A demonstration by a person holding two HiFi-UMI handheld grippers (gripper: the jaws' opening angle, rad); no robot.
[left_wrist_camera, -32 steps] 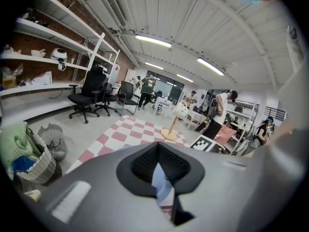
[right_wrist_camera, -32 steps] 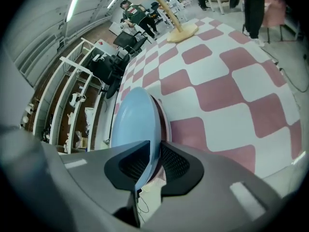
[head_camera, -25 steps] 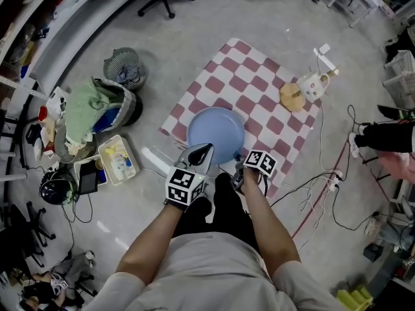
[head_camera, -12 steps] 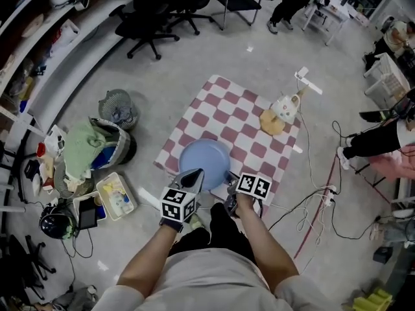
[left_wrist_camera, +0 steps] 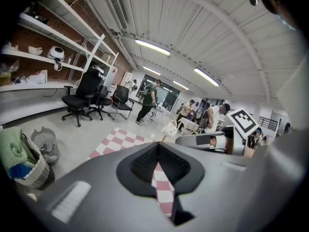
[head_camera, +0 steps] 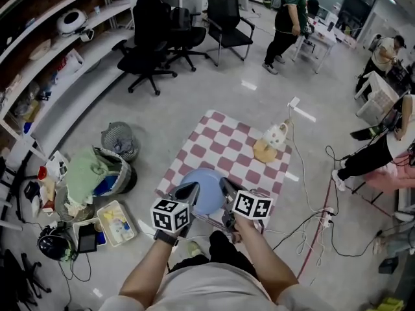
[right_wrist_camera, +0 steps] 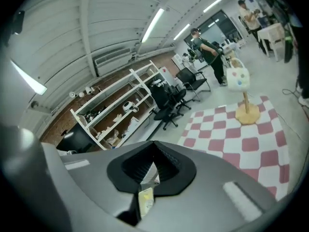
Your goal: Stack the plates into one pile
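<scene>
A light blue plate (head_camera: 206, 185) lies on the near end of the red-and-white checkered cloth (head_camera: 227, 144) on the floor; I cannot tell whether it is one plate or a pile. My left gripper (head_camera: 190, 190) hangs above its left rim and my right gripper (head_camera: 224, 185) above its right rim. Both are raised and point level across the room. In the left gripper view the left gripper (left_wrist_camera: 157, 167) is shut, with only a thin slit of cloth showing. The right gripper (right_wrist_camera: 147, 183) is likewise shut on nothing. Neither gripper view shows the plate.
A wooden stand with a white mug (head_camera: 272, 140) sits at the cloth's far right. A laundry basket (head_camera: 91, 173), a wire bin (head_camera: 118, 137) and a plastic box (head_camera: 117, 222) stand left. Cables (head_camera: 314, 219) trail right. Office chairs (head_camera: 155, 37) and people stand farther back.
The head view has tipped up and taken in more of the room. Both grippers have risen from the plate's near edge and now point level instead of down.
</scene>
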